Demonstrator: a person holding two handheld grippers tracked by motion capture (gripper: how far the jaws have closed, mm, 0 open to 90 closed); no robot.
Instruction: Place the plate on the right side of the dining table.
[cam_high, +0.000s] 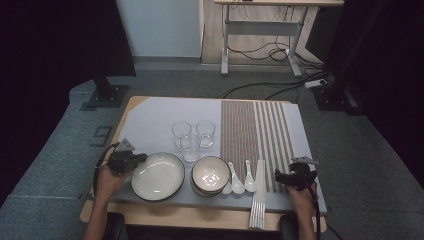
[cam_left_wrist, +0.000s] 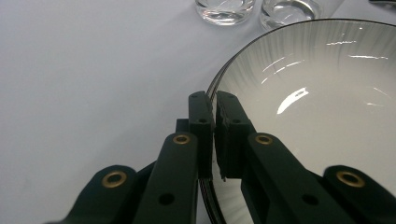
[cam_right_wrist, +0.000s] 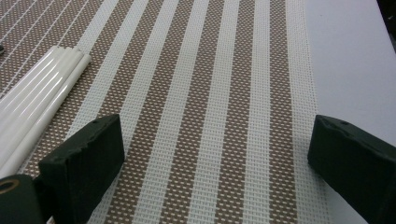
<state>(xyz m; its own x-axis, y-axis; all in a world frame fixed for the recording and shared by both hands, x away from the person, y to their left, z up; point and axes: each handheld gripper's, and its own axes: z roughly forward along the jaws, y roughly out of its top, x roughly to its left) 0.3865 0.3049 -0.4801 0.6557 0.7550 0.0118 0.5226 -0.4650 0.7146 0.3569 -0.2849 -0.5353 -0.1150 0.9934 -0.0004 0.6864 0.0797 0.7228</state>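
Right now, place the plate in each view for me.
High view: plate lower left of centre, left gripper shut on its left rim.
Left gripper view: plate at right, rim pinched between the jaws.
Right gripper view: not in it.
Shared landmark: glasses beyond the plate.

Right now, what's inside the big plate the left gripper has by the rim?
Nothing shows inside the plate: its pale bowl is bare, with glare only. The left gripper covers a strip of the near rim, and the tabletop beneath the plate is hidden.
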